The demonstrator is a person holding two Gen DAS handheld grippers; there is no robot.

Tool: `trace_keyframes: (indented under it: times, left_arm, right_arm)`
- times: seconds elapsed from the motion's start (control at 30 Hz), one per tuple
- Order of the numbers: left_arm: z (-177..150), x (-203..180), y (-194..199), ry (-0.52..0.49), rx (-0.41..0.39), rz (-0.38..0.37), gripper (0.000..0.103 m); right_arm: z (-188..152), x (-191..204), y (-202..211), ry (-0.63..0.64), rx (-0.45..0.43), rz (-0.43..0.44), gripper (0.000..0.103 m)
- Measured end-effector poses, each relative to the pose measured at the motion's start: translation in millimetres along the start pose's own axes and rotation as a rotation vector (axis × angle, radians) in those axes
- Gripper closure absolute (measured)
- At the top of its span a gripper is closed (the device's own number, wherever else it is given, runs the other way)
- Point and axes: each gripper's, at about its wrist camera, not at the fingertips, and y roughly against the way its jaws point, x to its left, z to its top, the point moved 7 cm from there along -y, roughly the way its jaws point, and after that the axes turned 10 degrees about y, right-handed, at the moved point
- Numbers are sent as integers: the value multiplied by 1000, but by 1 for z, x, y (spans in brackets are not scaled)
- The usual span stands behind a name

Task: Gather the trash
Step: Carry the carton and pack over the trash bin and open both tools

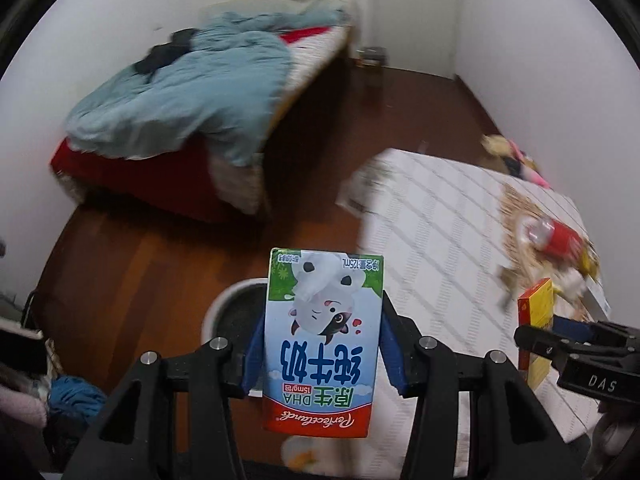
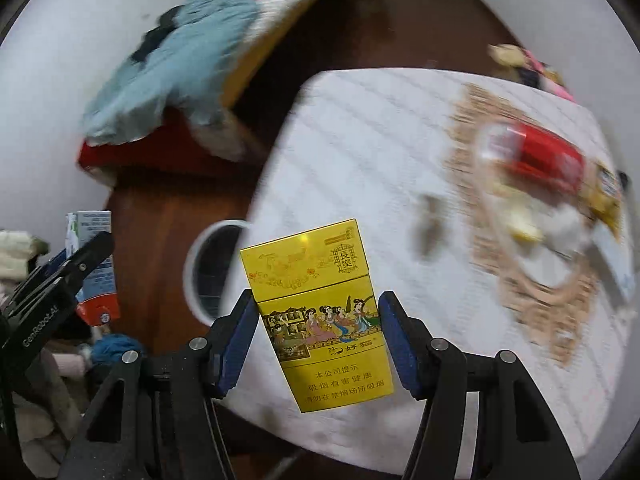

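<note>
My left gripper [image 1: 322, 344] is shut on a blue and white milk carton [image 1: 324, 344], held upside down above a white round trash bin [image 1: 240, 312] on the floor. My right gripper [image 2: 318, 340] is shut on a yellow cigarette pack [image 2: 320, 320], held over the left edge of the white table [image 2: 360, 140]. The bin also shows in the right wrist view [image 2: 212, 268], left of the pack. The carton [image 2: 94, 264] and left gripper [image 2: 52, 280] appear at its left edge. A red-labelled bottle [image 2: 536, 156] and wrappers [image 2: 524, 228] lie on the table's right side.
A bed with a light blue quilt [image 1: 192, 92] stands at the back left on a dark wooden floor [image 1: 132, 272]. Clothes [image 1: 60, 400] are piled at the lower left. A soft toy [image 1: 512, 156] lies behind the table near the wall.
</note>
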Motion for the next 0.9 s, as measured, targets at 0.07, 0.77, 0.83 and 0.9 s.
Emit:
trace_keyframes:
  times: [0.07,0.77,0.83,0.9]
  left_arm:
    - [6,34,-6,44,10,23,57]
    - [-5,178,-175,379,399,-88,5]
    - [-8,188,-177,392,405,-72,5]
    - [-13,199,-175,393,403,-31,5]
  right_arm:
    - [21,28,-22,18,8,37,40]
    - [84,141,-273,-50,326,120,39]
    - [84,143,-285,-37,359,108,28]
    - [83,145,-292,-18,377,95,11]
